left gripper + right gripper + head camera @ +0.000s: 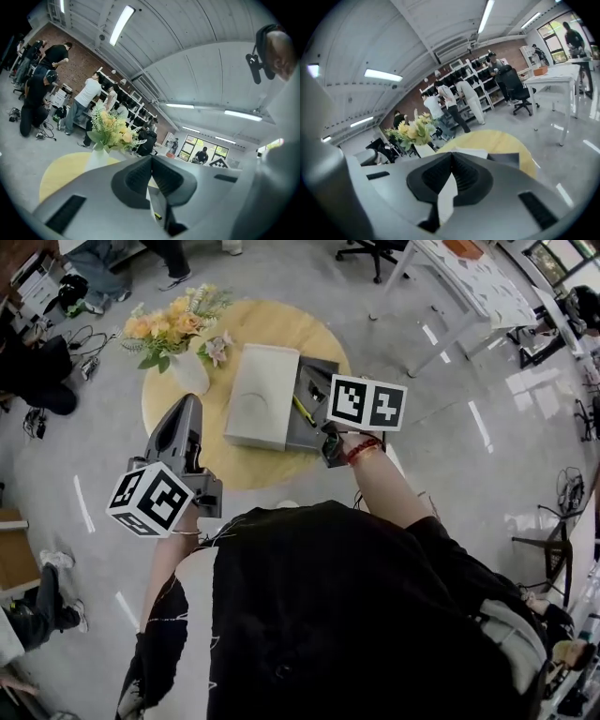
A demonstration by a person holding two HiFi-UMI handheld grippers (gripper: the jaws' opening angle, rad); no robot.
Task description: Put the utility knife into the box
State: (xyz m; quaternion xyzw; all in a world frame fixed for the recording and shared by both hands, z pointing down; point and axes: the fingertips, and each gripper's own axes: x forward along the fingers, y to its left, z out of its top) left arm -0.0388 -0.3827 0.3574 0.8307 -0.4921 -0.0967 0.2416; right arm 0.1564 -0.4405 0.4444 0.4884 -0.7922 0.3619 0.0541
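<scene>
A yellow utility knife [303, 411] lies inside the dark grey box base [316, 381] on the round yellow table [178, 395]. The box's white lid [262, 395] lies open to the left of the base. My left gripper [190, 402] is shut and empty, hovering over the table's left edge, apart from the box. My right gripper [328, 430] sits at the box's near right corner, mostly hidden behind its marker cube [367, 402]. In the right gripper view its jaws [451, 161] meet with nothing between them, and the white lid [467, 152] lies just beyond.
A white vase of yellow and orange flowers [178, 334] stands at the table's back left, close to my left gripper. White desks [469, 277] and office chairs stand off to the right, and people work at shelves beyond the table.
</scene>
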